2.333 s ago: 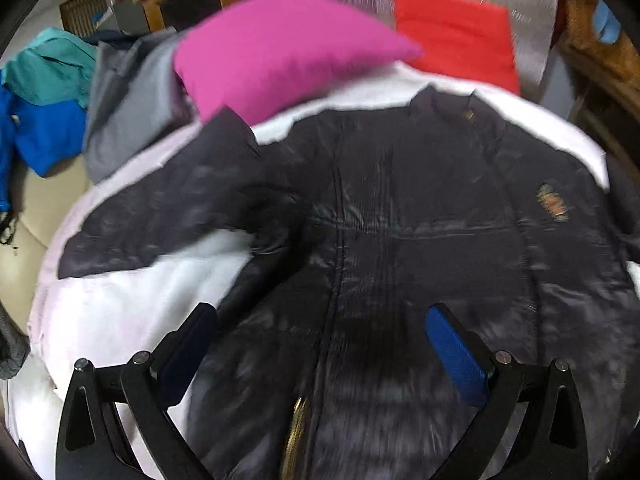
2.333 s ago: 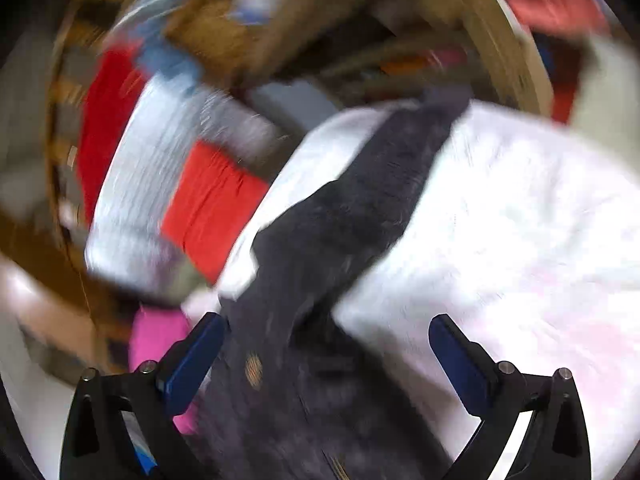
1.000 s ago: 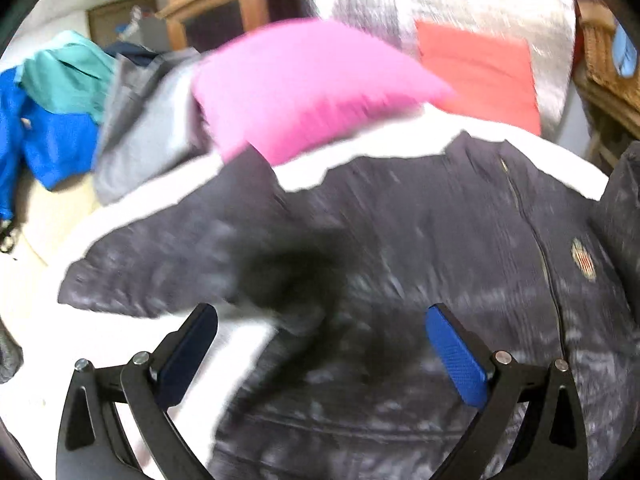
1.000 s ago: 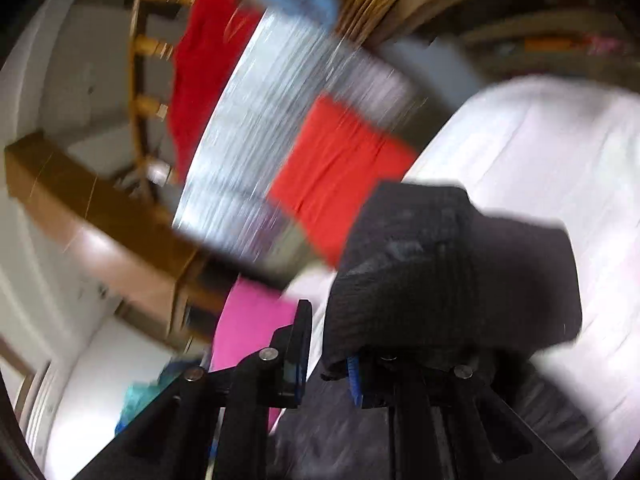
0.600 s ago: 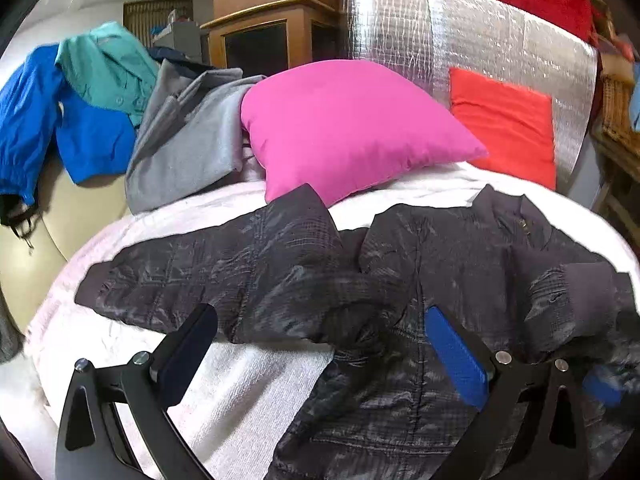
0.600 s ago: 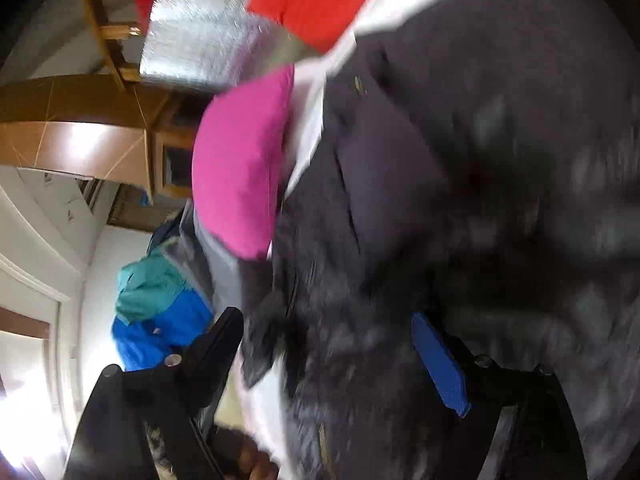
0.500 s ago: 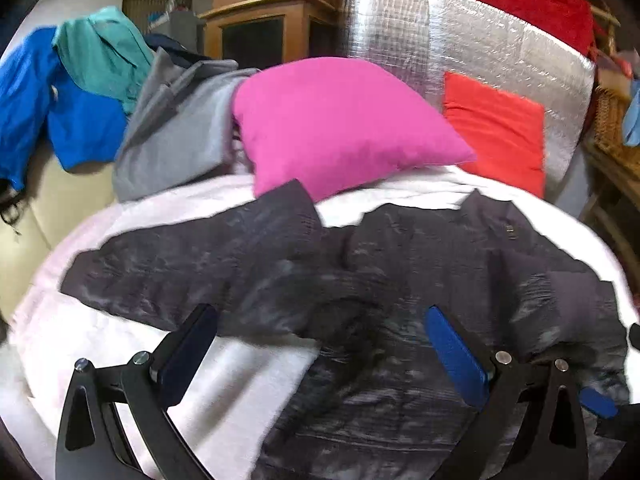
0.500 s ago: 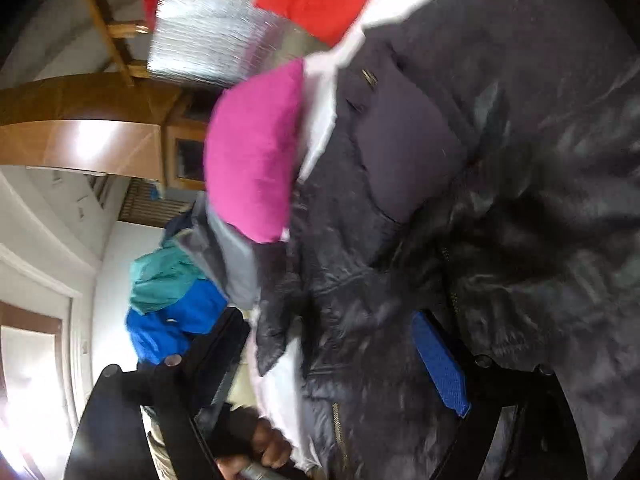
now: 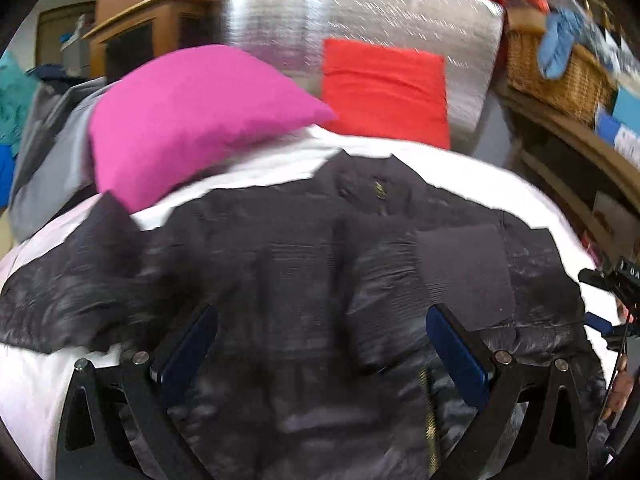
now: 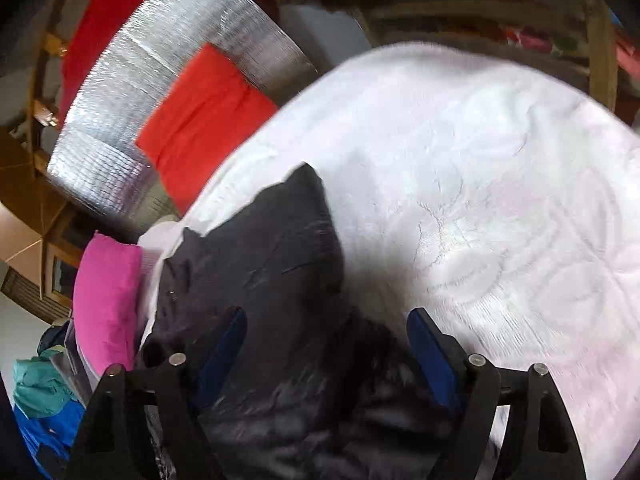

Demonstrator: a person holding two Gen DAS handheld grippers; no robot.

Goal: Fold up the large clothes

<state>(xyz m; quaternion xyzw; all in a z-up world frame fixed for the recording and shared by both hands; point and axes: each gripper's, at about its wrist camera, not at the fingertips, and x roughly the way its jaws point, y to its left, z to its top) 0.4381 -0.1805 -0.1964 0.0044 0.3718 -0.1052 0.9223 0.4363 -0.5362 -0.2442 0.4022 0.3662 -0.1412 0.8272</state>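
Item: black quilted jacket (image 9: 304, 280), front up and zipped, spread across a white quilted bedcover (image 10: 480, 200). One sleeve lies folded in over the chest, its ribbed cuff (image 9: 464, 272) uppermost; the other sleeve (image 9: 60, 304) is stretched out flat toward the bed's edge.

Tools: left gripper (image 9: 320, 344) — released, jaws wide, nothing between the pads, hovering over the jacket's middle. Right gripper (image 10: 326, 344) — jaws closing slightly from wide, over the jacket's shoulder edge; no cloth pinched that can be seen.

Risks, as judged: the shell looks slick and puffy, so the folded sleeve may slide back off the chest once left alone. A shallow pinch on the outstretched sleeve could take only the outer layer and slip. Dragging may rumple the bedcover.

Setting: pink cushion (image 9: 192, 116) and red cushion (image 9: 384, 88) at the head, against a silver foil panel (image 9: 360, 12); wicker basket (image 9: 560, 76) and wooden cabinet (image 9: 136, 28) beyond — other garments heaped at the side.
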